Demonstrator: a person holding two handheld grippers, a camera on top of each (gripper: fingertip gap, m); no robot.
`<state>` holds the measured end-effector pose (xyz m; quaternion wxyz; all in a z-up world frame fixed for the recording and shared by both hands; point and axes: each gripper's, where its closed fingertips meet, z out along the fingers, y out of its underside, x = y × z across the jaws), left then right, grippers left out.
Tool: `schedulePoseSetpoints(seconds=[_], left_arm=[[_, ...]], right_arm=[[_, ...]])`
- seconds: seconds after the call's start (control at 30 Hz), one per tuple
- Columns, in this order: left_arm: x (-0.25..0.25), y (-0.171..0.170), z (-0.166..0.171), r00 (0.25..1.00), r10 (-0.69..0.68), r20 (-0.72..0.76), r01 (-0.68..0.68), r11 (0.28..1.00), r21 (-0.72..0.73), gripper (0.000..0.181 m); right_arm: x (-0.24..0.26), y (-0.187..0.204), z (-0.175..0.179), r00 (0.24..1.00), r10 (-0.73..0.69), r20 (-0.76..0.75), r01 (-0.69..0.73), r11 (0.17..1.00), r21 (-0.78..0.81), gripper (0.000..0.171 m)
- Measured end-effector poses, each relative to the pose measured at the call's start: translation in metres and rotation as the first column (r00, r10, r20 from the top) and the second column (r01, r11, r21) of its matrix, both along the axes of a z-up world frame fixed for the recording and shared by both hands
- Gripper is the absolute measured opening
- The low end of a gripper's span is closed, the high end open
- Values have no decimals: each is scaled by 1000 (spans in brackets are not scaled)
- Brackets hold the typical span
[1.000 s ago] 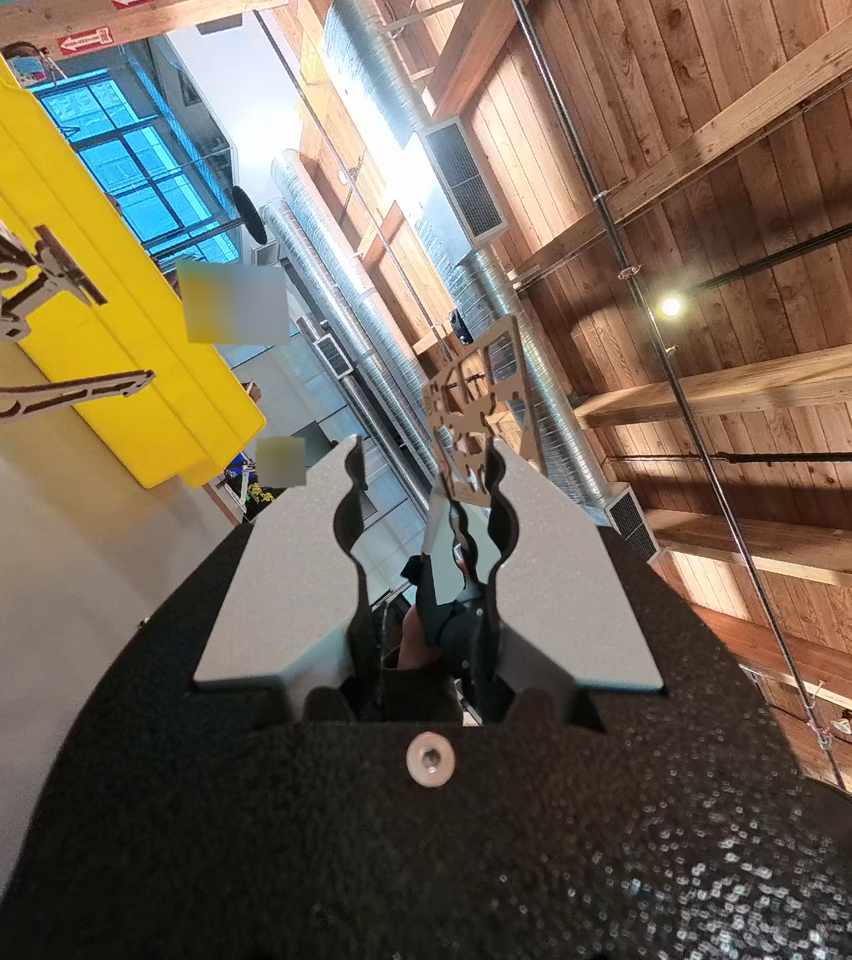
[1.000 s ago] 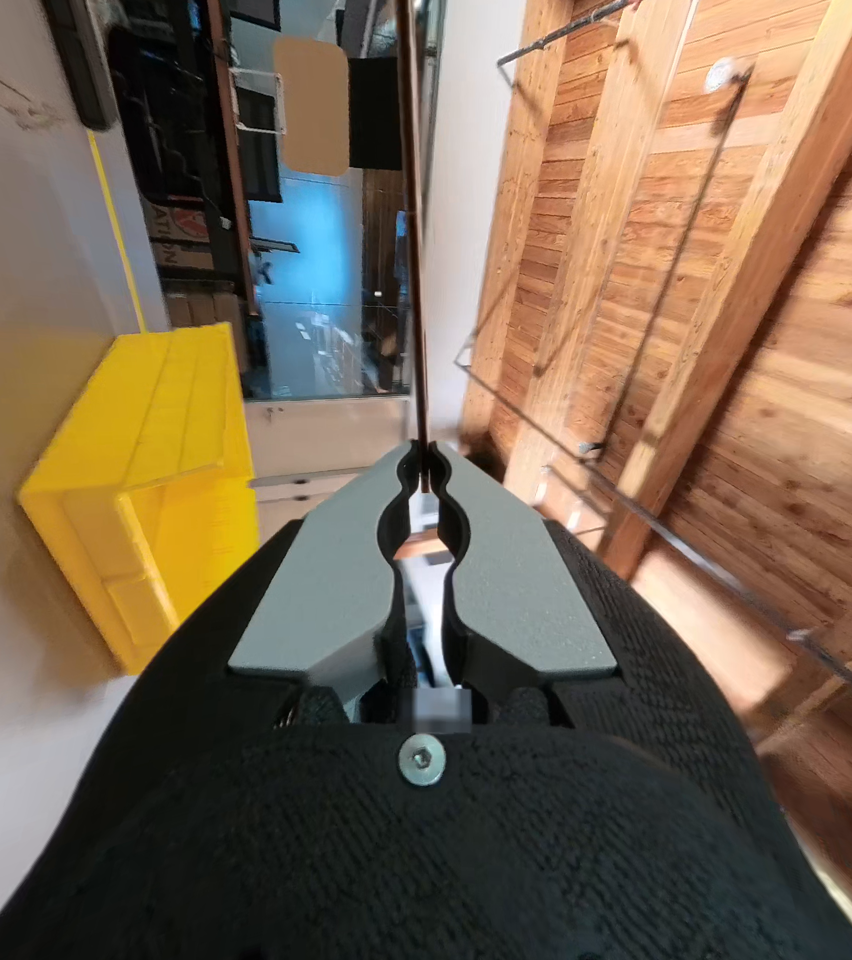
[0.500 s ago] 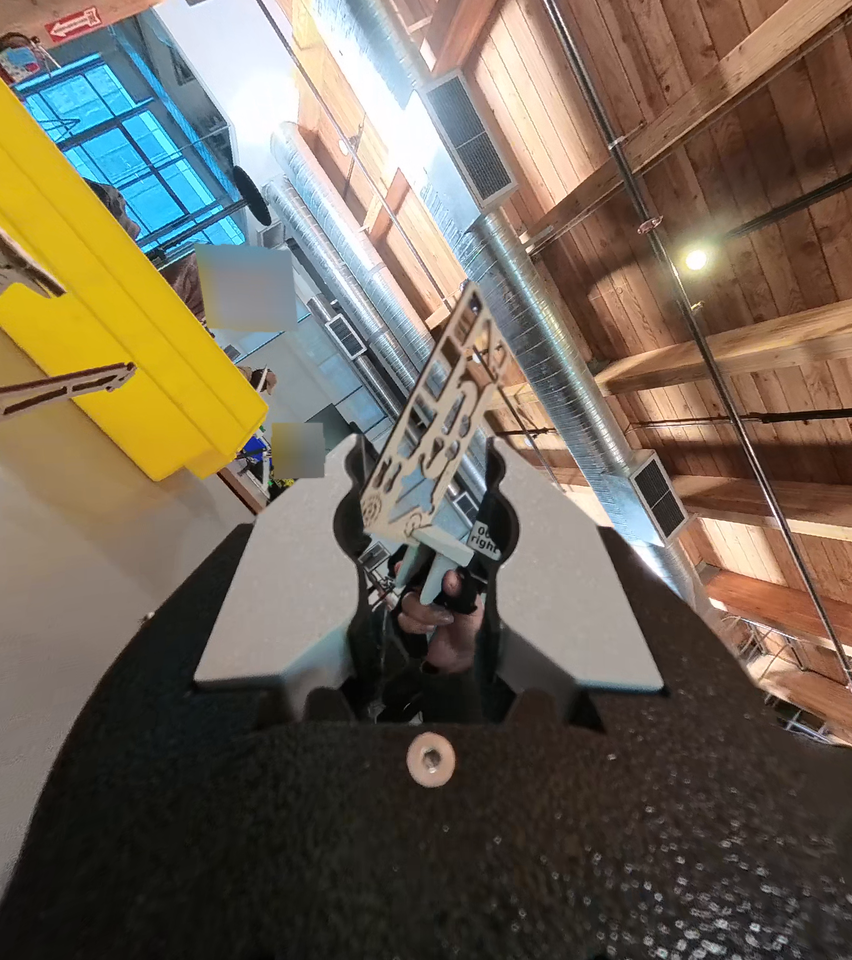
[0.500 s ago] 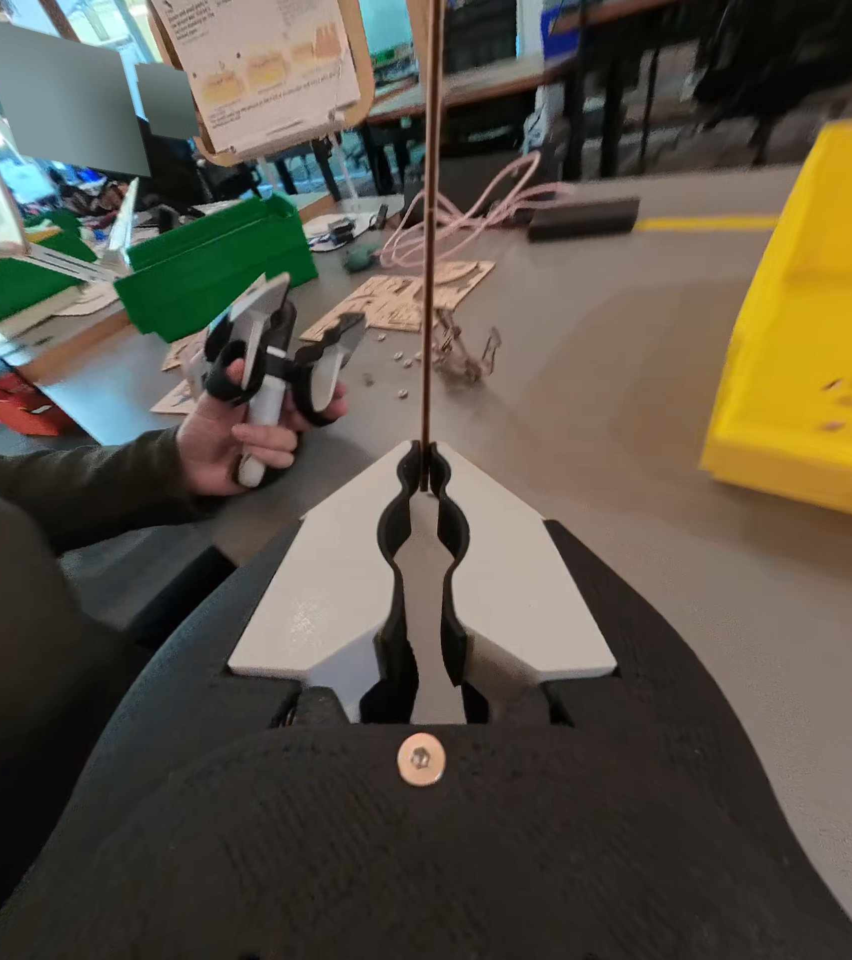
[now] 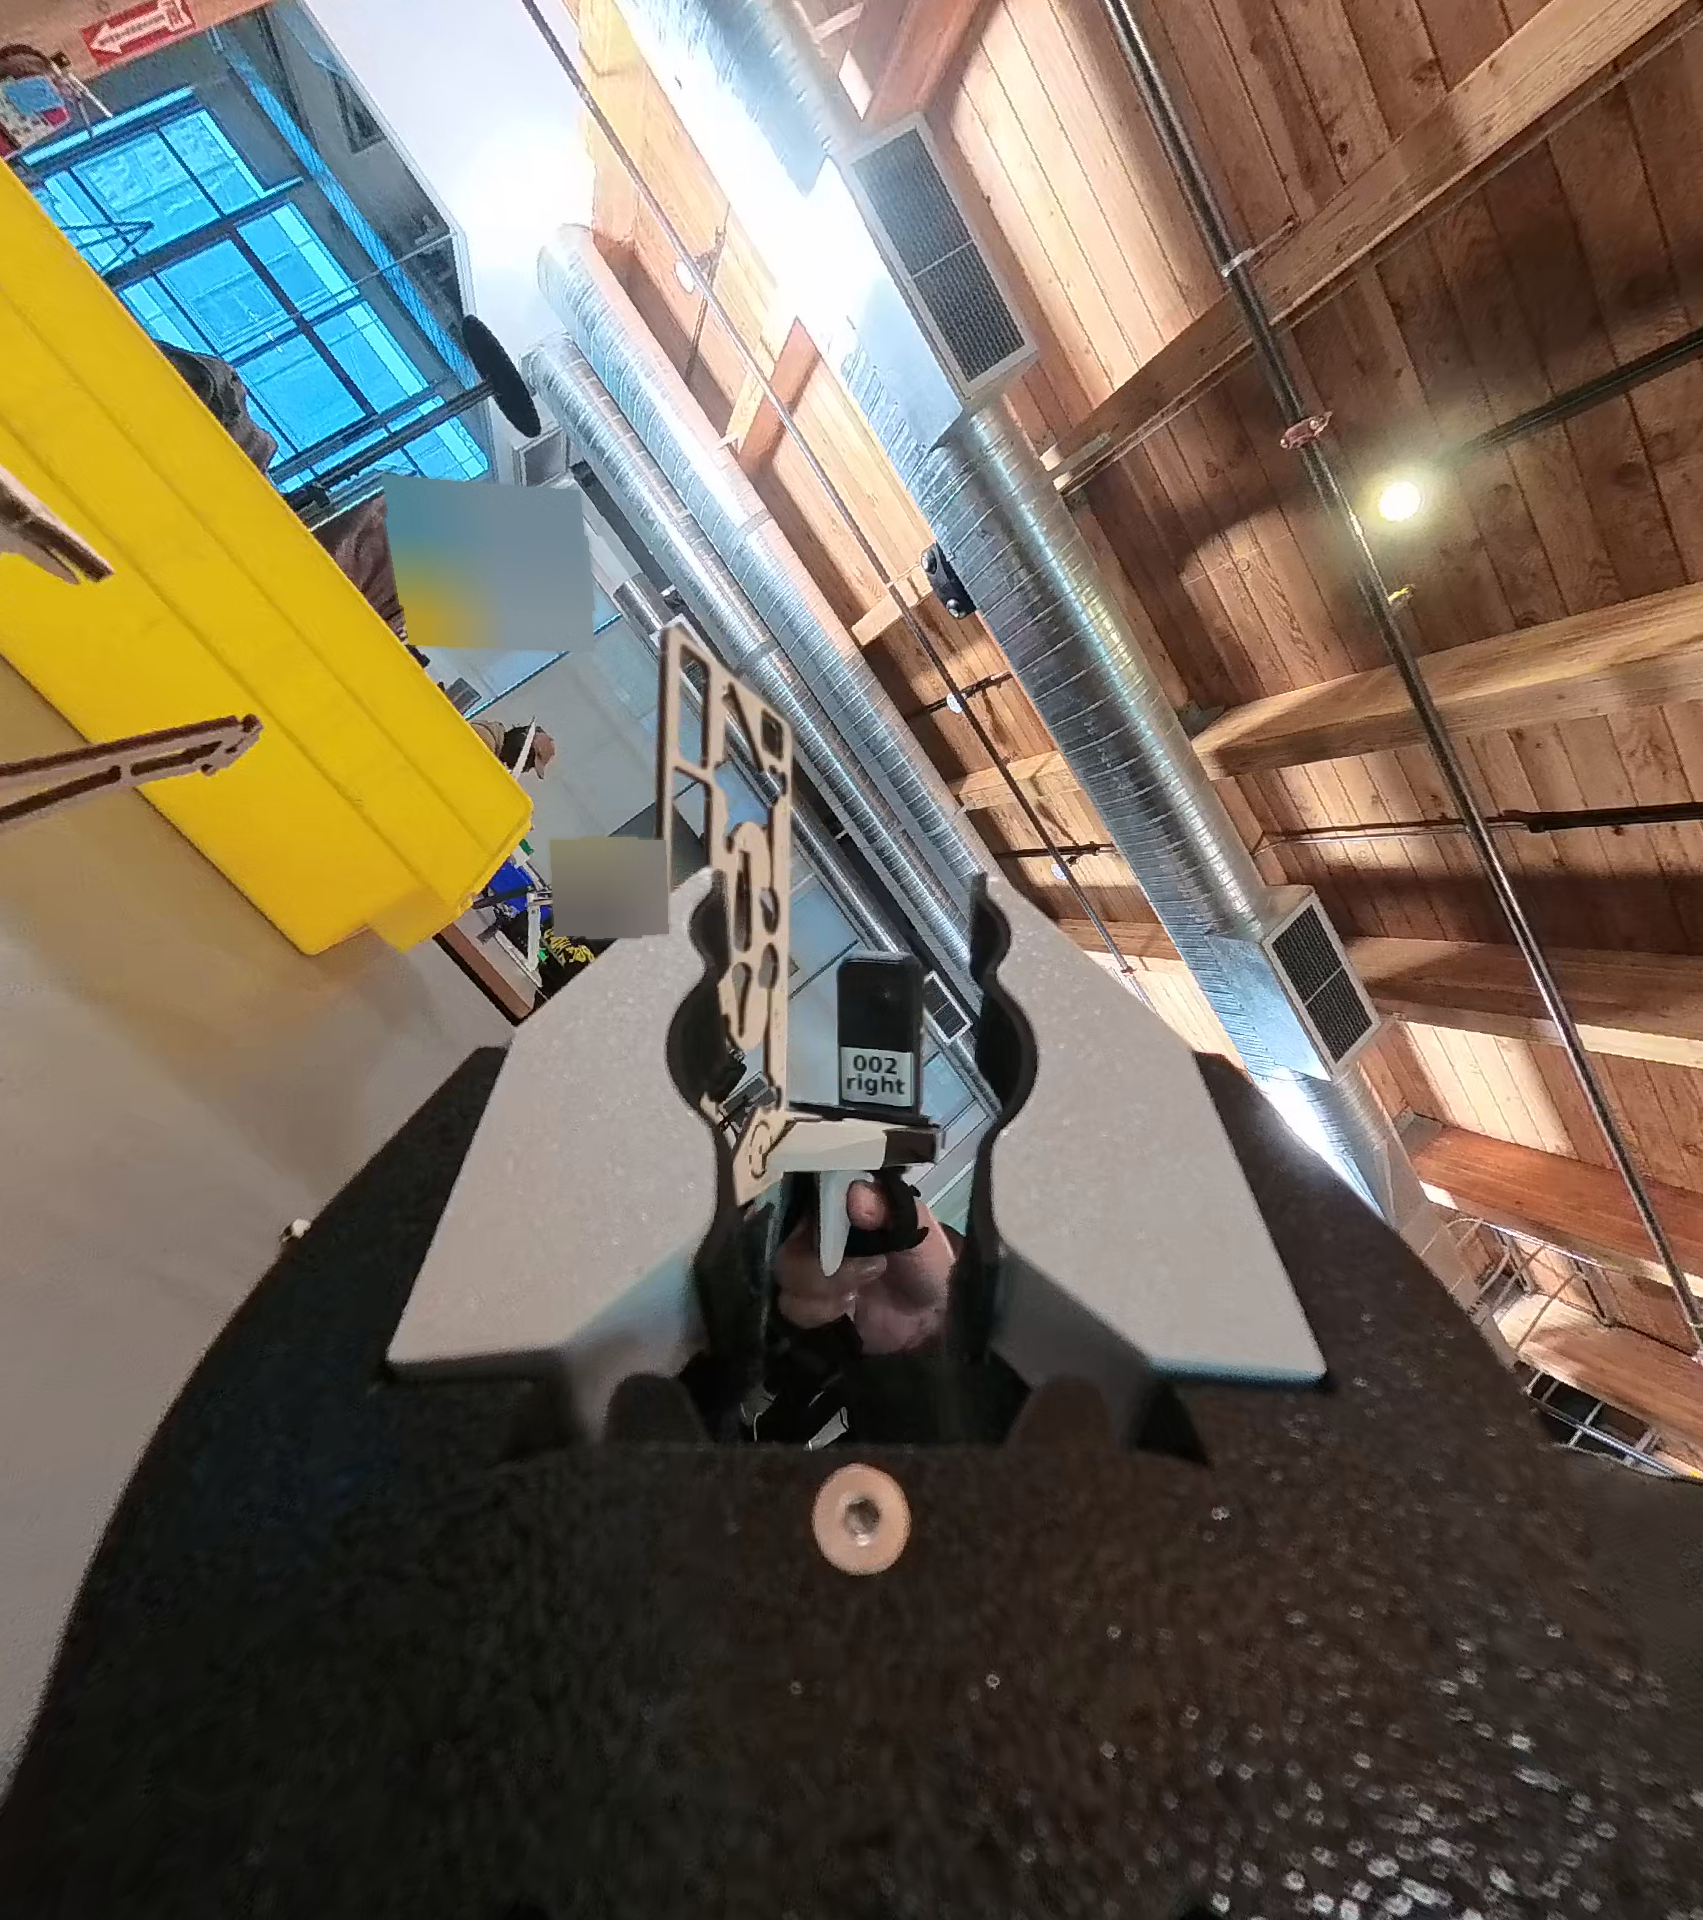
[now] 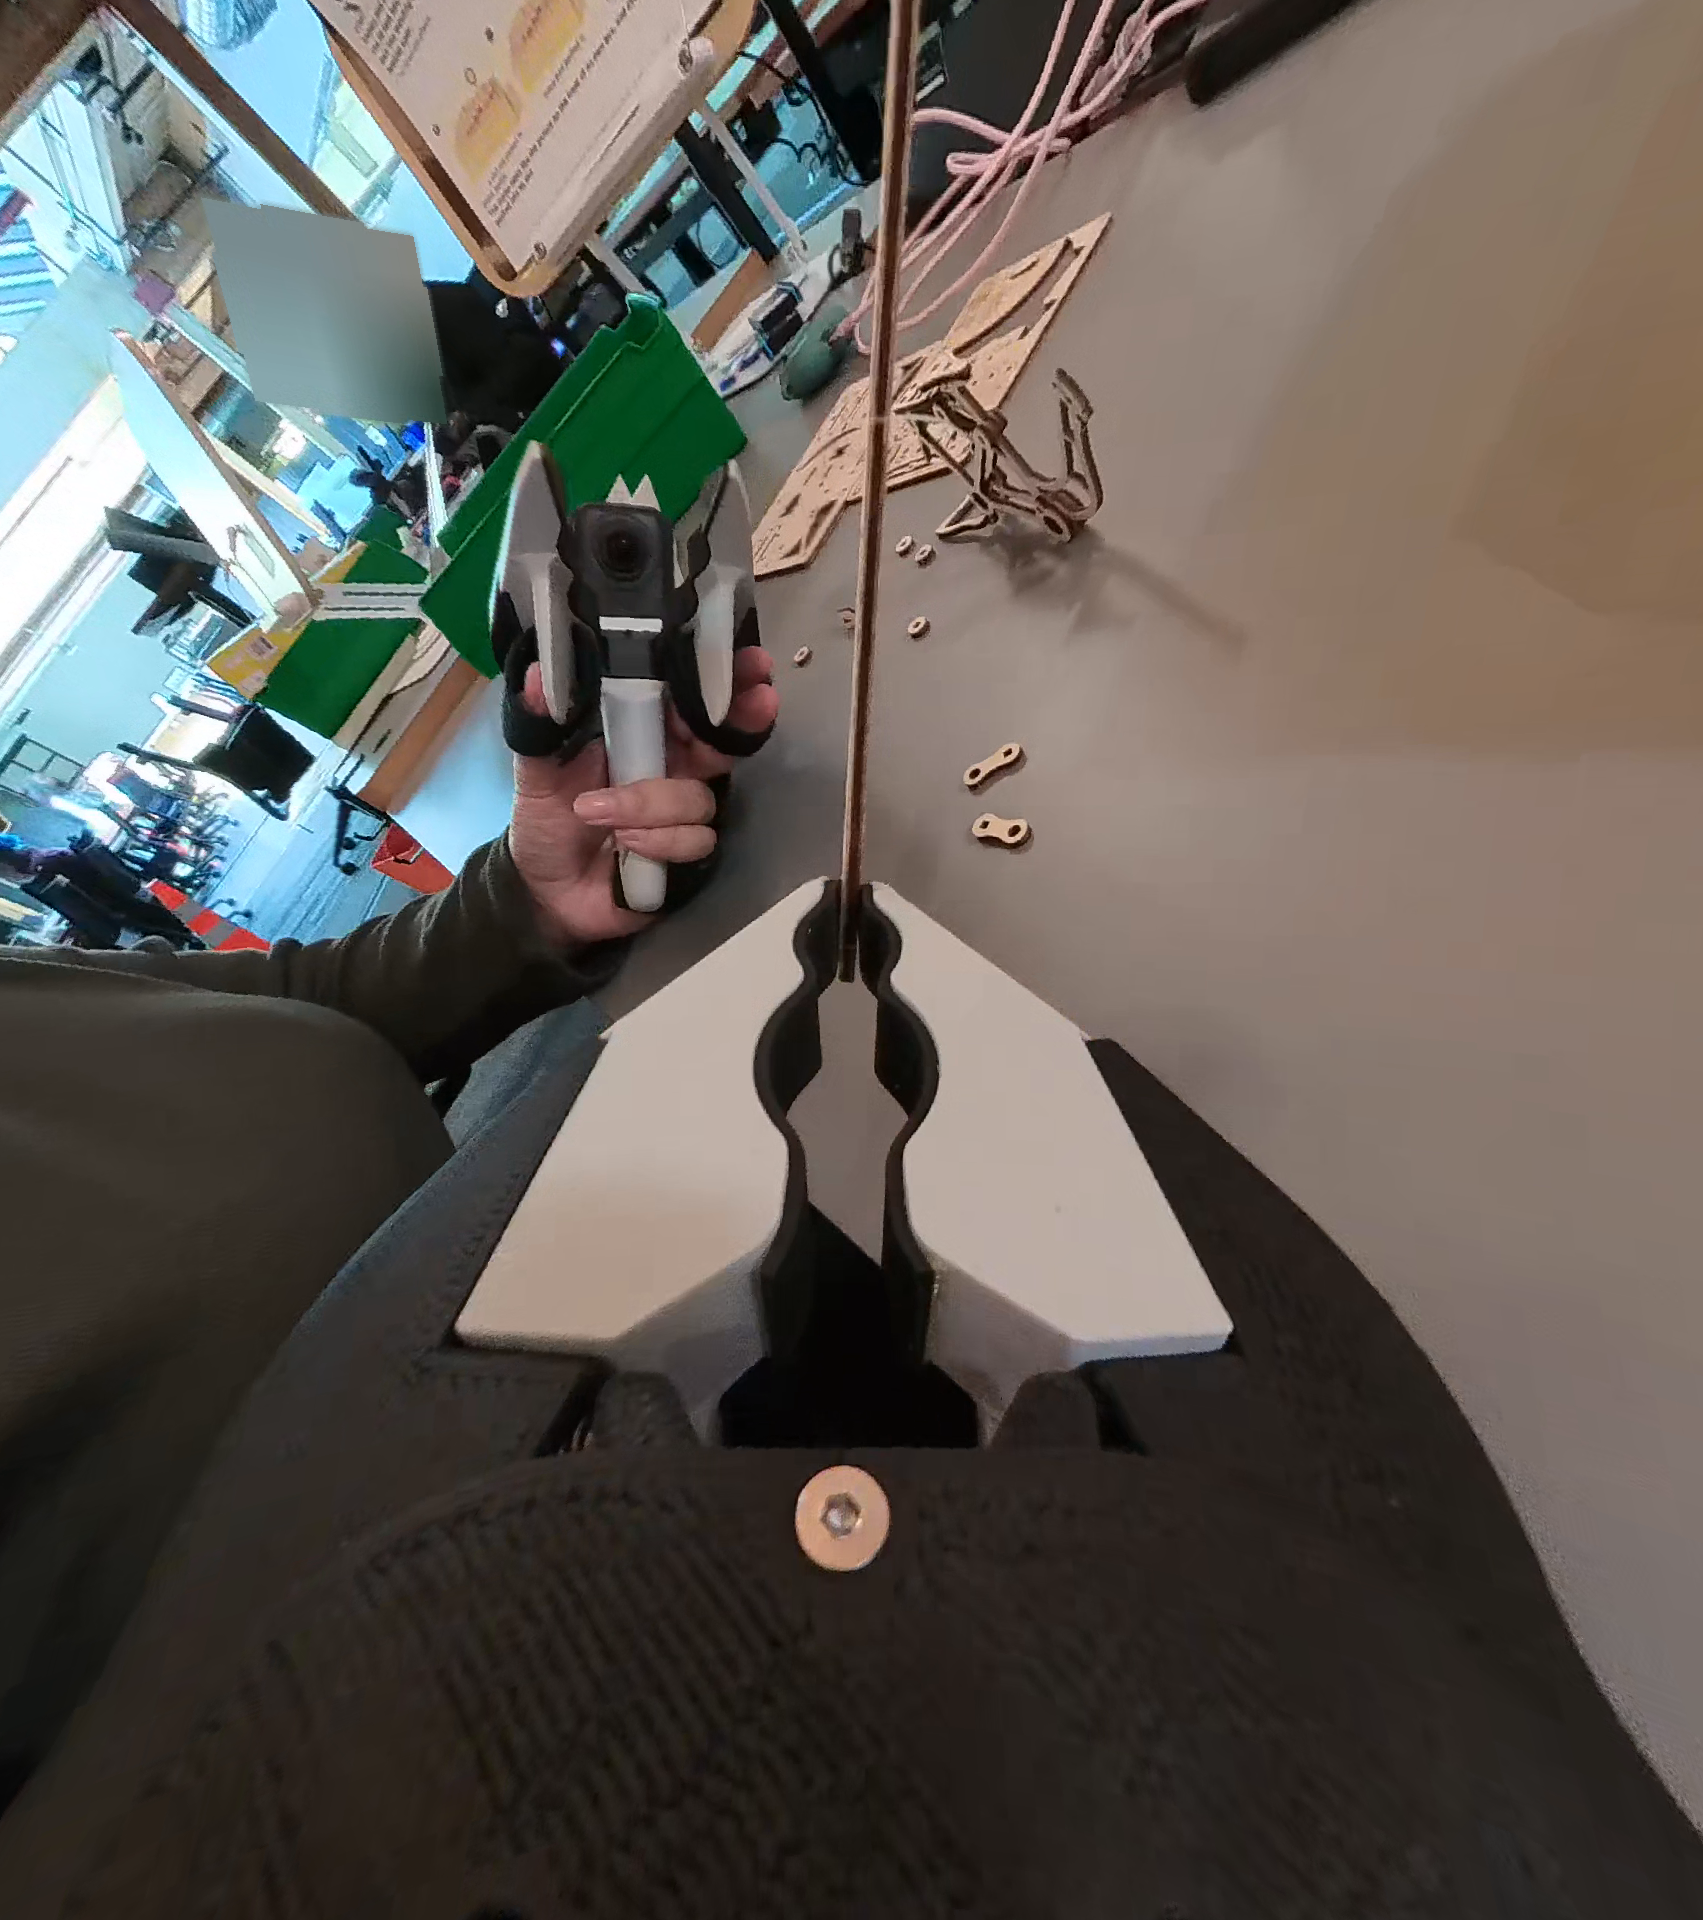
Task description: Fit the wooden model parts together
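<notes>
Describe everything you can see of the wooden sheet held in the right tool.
The wooden sheet is thin, pale plywood, a tall rectangle full of cut-out holes with dark edges. The right tool is shut on its lower edge and holds it upright in the air. In the right wrist view it shows edge-on as a thin dark line. Nothing else touches it.

Loose wooden links [image 6: 994, 795] and the half-built model [image 6: 1018, 473] clutter the table [image 6: 1398, 831], rest looks passable.

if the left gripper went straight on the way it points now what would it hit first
Probably the wooden sheet clamped in the right gripper, which stands between the open left gripper's fingers. Depth is unclear, so how near it is cannot be told.
</notes>
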<state>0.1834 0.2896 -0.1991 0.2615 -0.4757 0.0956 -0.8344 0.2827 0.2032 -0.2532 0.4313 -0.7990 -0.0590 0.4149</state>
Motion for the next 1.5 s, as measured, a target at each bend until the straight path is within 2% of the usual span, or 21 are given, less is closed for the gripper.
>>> schedulePoseSetpoints(seconds=[0.23,0.37,1.5], left_arm=[[0,0,0,1000,-2,1,2,1000,-3,42],[-1,-3,3,1000,1,13,-1,1000,22,31],[0,-3,2,1000,-13,11,13,1000,12,32]], right_arm=[[2,2,-1,1000,-10,-2,10,1000,2,1],[3,3,-5,1000,-15,-21,15,1000,-9,1],[7,1,-13,999,-18,-31,16,998,-57,1]])
